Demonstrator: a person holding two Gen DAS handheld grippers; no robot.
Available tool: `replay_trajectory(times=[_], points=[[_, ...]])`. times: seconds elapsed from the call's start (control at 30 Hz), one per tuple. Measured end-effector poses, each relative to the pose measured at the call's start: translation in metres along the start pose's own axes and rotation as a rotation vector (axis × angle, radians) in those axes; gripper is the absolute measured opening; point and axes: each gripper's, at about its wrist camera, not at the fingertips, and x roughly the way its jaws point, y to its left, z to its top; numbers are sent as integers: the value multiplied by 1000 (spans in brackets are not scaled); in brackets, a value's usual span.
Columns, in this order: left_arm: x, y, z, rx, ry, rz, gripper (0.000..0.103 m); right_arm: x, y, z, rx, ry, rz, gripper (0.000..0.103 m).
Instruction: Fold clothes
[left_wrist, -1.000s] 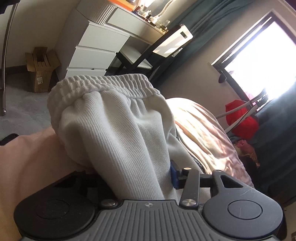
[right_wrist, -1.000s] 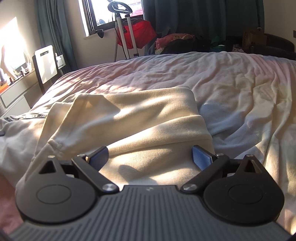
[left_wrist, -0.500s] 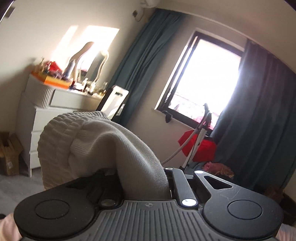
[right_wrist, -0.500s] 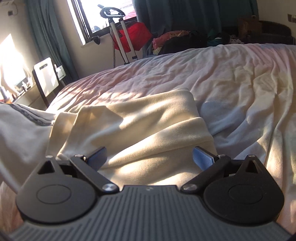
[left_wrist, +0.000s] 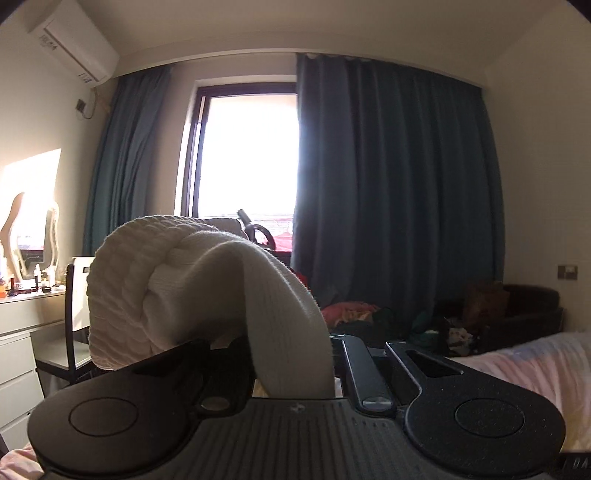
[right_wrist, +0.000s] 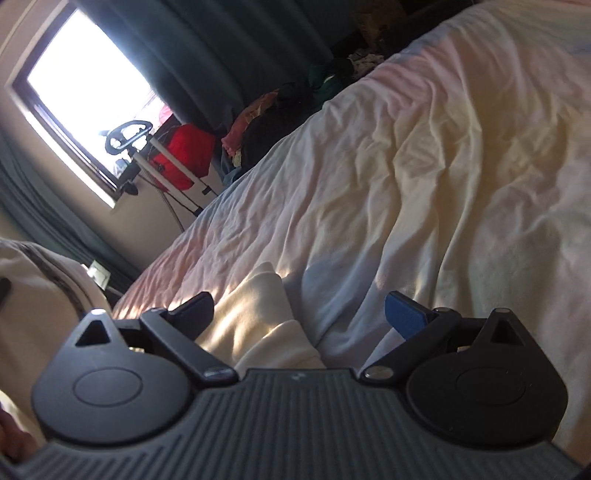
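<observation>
My left gripper is shut on a cream ribbed garment. It holds the bunched cloth up high, level with the window. The cloth drapes over the jaws and hides the left finger. My right gripper is open and tilted, just above the bed. A cream sleeve or hem of the garment lies on the sheet between its fingers, not gripped. More of the lifted garment hangs at the left edge of the right wrist view.
The bed has a wrinkled pale sheet. A window with dark teal curtains is ahead. A white dresser and chair stand left. A red bag and a clothes pile lie by the window.
My left gripper has risen and swung from the dresser side toward the window, carrying the garment. My right gripper has tilted and stays open, and less of the garment lies in front of it.
</observation>
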Motion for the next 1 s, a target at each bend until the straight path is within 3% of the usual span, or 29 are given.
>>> replay_trajectory(times=[0.1, 0.2, 0.3, 0.4, 0.47, 0.53, 0.6, 0.7, 0.8, 0.83, 0.87, 0.9, 1.0], points=[[18, -55, -41, 87, 90, -67, 10, -1, -22, 10, 109, -10, 29, 101], [35, -102, -91, 258, 232, -149, 10, -1, -33, 15, 163, -10, 44, 101], [47, -120, -122, 306, 328, -189, 13, 3, -38, 16, 192, -2, 102, 101], [59, -113, -126, 301, 373, -216, 25, 16, -37, 12, 207, 49, 150, 102], [60, -109, -125, 327, 407, -253, 33, 30, -40, 6, 275, 116, 243, 102], [54, -98, -127, 373, 416, -279, 59, 40, -36, 1, 293, 167, 284, 102], [45, -80, -128, 417, 425, -299, 73, 50, -32, -5, 307, 217, 321, 102], [26, -39, -130, 493, 453, -305, 77, 58, -21, -13, 253, 248, 298, 102], [10, -1, -130, 582, 443, -258, 78, 61, -11, -19, 199, 225, 281, 101], [4, 9, -130, 604, 427, -246, 81, 62, -8, -21, 181, 212, 276, 98], [0, 18, -130, 619, 413, -235, 83, 63, -4, -22, 163, 195, 268, 85], [-4, 26, -131, 630, 402, -224, 84, 63, 0, -24, 141, 187, 245, 80], [-11, 43, -135, 621, 389, -179, 84, 61, 9, -28, 55, 137, 190, 46]])
